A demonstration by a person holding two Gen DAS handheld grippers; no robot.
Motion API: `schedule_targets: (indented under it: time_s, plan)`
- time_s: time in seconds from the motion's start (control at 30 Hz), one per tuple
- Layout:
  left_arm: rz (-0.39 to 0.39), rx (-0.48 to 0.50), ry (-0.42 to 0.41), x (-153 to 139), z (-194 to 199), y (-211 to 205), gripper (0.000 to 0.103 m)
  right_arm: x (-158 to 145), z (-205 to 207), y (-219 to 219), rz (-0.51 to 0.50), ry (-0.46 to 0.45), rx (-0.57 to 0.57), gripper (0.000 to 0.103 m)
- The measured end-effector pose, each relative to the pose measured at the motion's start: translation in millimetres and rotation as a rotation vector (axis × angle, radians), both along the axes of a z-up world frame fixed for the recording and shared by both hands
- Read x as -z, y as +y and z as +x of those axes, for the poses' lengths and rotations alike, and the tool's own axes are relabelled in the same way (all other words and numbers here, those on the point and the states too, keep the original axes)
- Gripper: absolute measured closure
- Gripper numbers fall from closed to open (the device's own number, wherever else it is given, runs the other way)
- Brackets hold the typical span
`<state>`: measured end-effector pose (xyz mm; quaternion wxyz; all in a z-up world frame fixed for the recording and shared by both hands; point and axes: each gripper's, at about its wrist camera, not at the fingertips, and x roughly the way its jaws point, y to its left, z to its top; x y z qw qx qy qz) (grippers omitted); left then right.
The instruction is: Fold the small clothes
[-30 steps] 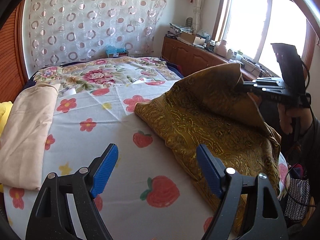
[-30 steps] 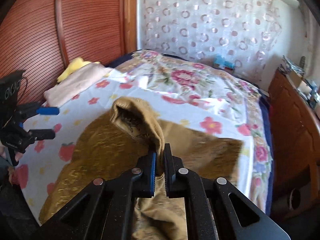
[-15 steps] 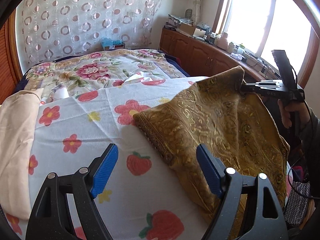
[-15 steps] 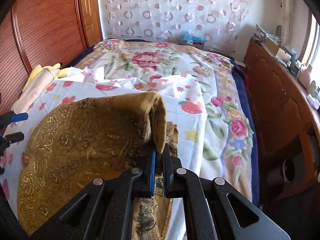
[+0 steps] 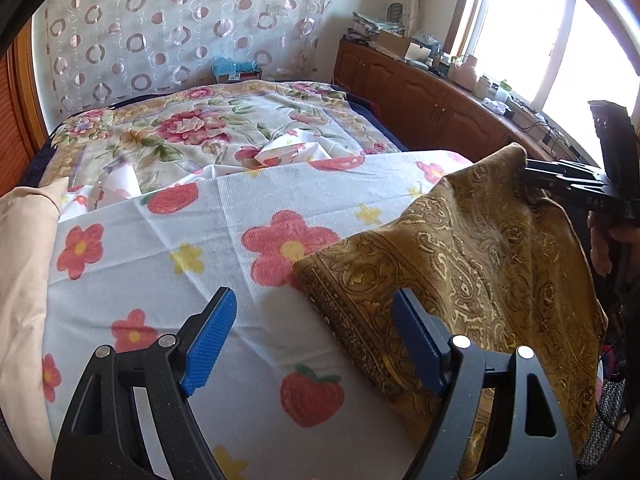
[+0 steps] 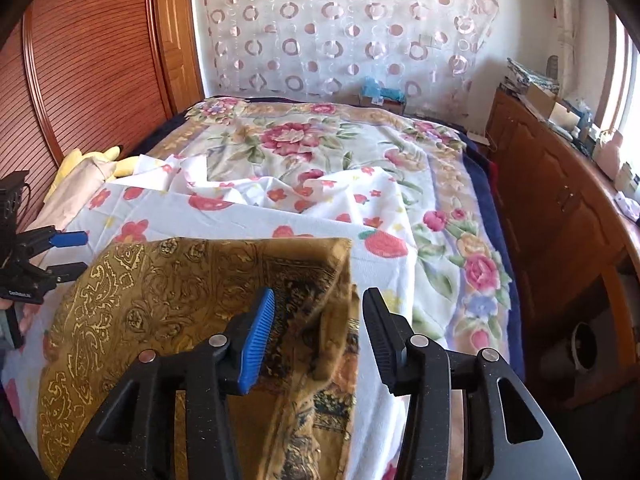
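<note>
Cloth: gold patterned cloth (image 6: 168, 304) lies at the bed's (image 5: 224, 216) near right corner, one corner standing up.
Right hand-held gripper (image 6: 320, 334): jaws opening, raised corner loose between them.
Left hand-held gripper (image 5: 314, 336): wide open, nothing held, over the cloth's edge.

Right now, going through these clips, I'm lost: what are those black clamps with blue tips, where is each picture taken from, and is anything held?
No robot arm here: a person holds a two-finger clamp in each hand, each carrying a camera looking along its fingers. One picture is from the left gripper, the other from the right gripper. Both look over a bed under a flowered white sheet, where a brown-gold patterned cloth lies. The left gripper is open and empty. The right one's jaws are opening, with a raised fold of the cloth between them. A beige folded cloth lies at the left edge.
</note>
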<state>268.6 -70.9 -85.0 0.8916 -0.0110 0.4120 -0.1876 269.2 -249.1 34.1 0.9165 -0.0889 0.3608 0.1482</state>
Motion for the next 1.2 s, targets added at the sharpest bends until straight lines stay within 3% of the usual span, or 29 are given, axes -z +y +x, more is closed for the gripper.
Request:
schedule_targets:
  time_s: [0.1, 0.13, 0.17, 0.3, 0.5, 0.6, 0.8, 0.87, 1.0, 1.1, 1.2]
  plan:
    - [0.012, 0.004, 0.006, 2.4, 3.7, -3.3, 0.022, 11.0, 5.3, 1.7, -0.031, 0.008, -0.041, 0.057]
    - [0.015, 0.004, 0.008, 2.9, 4.8, -4.2, 0.022, 14.0, 7.7, -0.8, -0.057, 0.01, -0.033, 0.069]
    - [0.017, 0.003, 0.012, 3.7, 6.1, -4.4, 0.022, 19.1, 11.4, -4.6, -0.079, 0.024, -0.018, 0.072]
    - [0.026, -0.006, 0.029, 6.3, 10.9, -6.0, 0.022, 41.7, 24.5, -29.5, -0.053, 0.115, 0.034, 0.072]
    - [0.04, 0.0, 0.032, 8.1, 13.5, -10.7, 0.022, 45.9, 26.1, -49.7, 0.054, 0.117, 0.026, 0.055]
    - [0.014, 0.014, 0.03, 7.5, 13.1, -11.1, 0.024, 51.3, 30.0, -49.4, 0.077, 0.142, -0.008, 0.052]
    - [-0.029, 0.022, 0.038, 4.9, 11.5, -8.5, 0.051, 55.3, 35.9, -45.4, 0.064, 0.145, -0.072, 0.052]
    - [-0.047, 0.021, 0.049, 5.3, 13.0, -8.3, 0.056, 54.9, 36.2, -45.9, 0.054, 0.146, -0.087, 0.06]
    - [-0.08, 0.018, 0.066, 6.7, 19.0, -8.0, 0.073, 52.5, 37.9, -45.3, 0.052, 0.163, -0.106, 0.09]
    - [-0.102, 0.026, 0.074, 5.0, 18.4, -8.4, 0.093, 44.9, 33.4, -45.4, 0.076, 0.15, -0.113, 0.094]
    - [-0.125, 0.03, 0.018, -13.4, 4.7, -7.5, 0.097, 30.7, 13.6, -44.1, 0.1, 0.079, -0.097, 0.095]
